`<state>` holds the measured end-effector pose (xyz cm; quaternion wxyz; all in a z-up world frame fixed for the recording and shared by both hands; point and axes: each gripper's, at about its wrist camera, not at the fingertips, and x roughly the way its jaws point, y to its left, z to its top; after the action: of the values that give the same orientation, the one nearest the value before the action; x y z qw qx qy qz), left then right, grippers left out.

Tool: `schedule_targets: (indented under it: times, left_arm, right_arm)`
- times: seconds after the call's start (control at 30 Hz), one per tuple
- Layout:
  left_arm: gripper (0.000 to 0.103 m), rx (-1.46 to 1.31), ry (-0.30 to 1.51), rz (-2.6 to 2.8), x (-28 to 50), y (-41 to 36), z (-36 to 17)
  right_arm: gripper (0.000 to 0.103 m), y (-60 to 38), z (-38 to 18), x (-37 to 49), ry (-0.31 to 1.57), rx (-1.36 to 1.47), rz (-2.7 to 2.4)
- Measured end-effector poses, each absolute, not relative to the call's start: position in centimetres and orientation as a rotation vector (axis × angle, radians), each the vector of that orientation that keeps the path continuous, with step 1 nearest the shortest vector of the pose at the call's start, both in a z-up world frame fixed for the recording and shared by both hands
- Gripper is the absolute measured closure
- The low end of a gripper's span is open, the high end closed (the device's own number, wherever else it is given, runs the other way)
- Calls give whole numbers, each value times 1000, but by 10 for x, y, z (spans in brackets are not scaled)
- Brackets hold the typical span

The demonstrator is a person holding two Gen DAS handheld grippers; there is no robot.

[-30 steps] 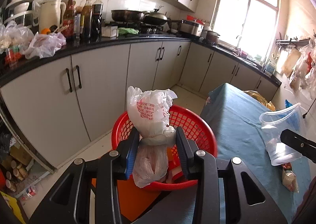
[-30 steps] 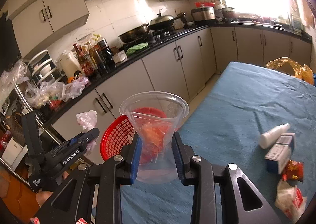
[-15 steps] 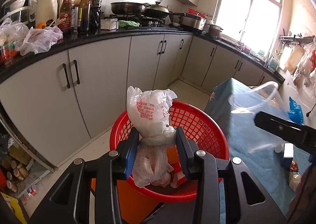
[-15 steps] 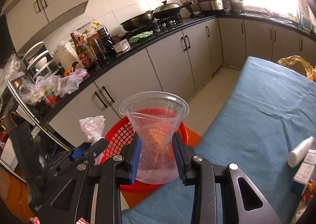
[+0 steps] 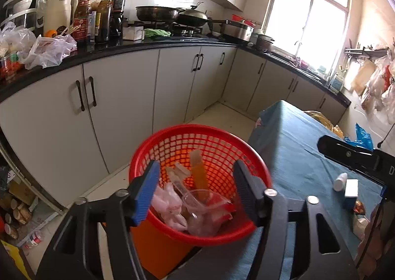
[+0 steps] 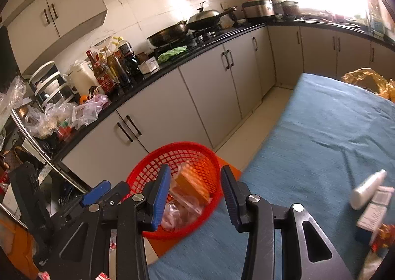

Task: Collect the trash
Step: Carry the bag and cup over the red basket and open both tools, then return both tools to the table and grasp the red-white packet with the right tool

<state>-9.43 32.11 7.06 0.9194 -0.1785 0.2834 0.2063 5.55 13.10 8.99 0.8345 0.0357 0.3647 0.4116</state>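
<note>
Blue cloth covers our counter (image 6: 333, 131). Nearest, our left claw (image 5: 195, 187) and right claw (image 6: 195, 193) are both opening, nothing between the pads. Just beyond them the red basket (image 5: 205, 131) holds the plastic bag (image 5: 167, 208) and clear cup (image 5: 200, 208). Farther off stand grey kitchen cabinets (image 5: 123, 97).

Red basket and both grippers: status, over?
Left gripper, right gripper: jaws opening, nothing between them. Plastic bag and clear cup lie in red basket. Nothing in the way.
</note>
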Motion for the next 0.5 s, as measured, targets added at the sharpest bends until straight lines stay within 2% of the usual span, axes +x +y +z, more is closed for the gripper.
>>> schedule_targets:
  times: [0.4, 0.5]
  left_arm:
    - [34, -237, 644, 249, -83, 218, 69]
    - [34, -192, 667, 198, -77, 186, 67]
  right_arm:
    - [57, 14, 88, 34, 770, 163, 794]
    - [53, -19, 84, 32, 770, 172, 757]
